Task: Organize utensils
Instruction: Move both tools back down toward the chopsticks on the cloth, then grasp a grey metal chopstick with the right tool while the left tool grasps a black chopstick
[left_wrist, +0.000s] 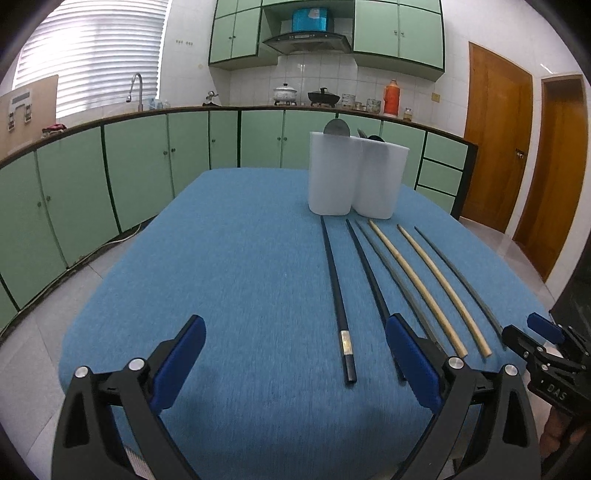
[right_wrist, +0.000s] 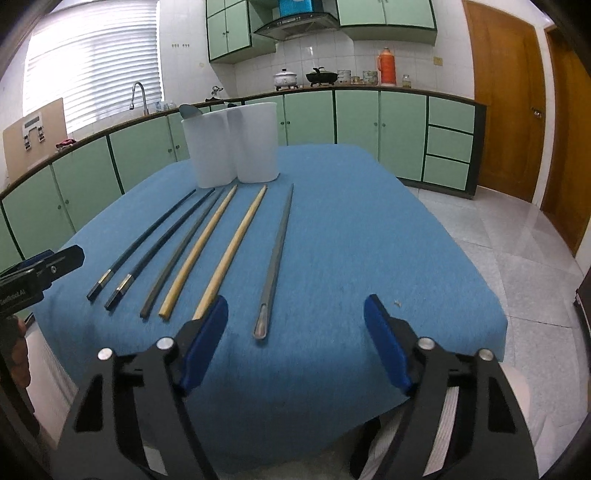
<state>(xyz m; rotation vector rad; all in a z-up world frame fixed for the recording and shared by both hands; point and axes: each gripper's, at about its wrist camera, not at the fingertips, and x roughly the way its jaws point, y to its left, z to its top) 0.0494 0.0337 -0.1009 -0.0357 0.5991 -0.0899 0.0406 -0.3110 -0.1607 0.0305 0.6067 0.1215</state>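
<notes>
Several chopsticks lie side by side on the blue-clothed table (left_wrist: 240, 258): two black ones (left_wrist: 338, 306) (right_wrist: 147, 240), two bamboo ones (left_wrist: 413, 280) (right_wrist: 201, 247) and two grey ones (right_wrist: 277, 258). Behind their tips stand two white containers (left_wrist: 332, 177) (right_wrist: 256, 144) with utensil heads showing above the rims. My left gripper (left_wrist: 295, 350) is open above the near ends of the black pair. My right gripper (right_wrist: 295, 332) is open, with the near end of the rightmost grey chopstick lying on the cloth between its fingers, untouched. Each gripper shows at the edge of the other's view (left_wrist: 532, 332) (right_wrist: 55, 258).
Green base cabinets (right_wrist: 402, 125) run behind the table, with pots and an orange thermos (left_wrist: 391, 98) on the counter. Wooden doors (left_wrist: 495, 140) stand to the right. Tiled floor (right_wrist: 517, 258) surrounds the table. The cloth's right half (right_wrist: 369, 240) holds nothing.
</notes>
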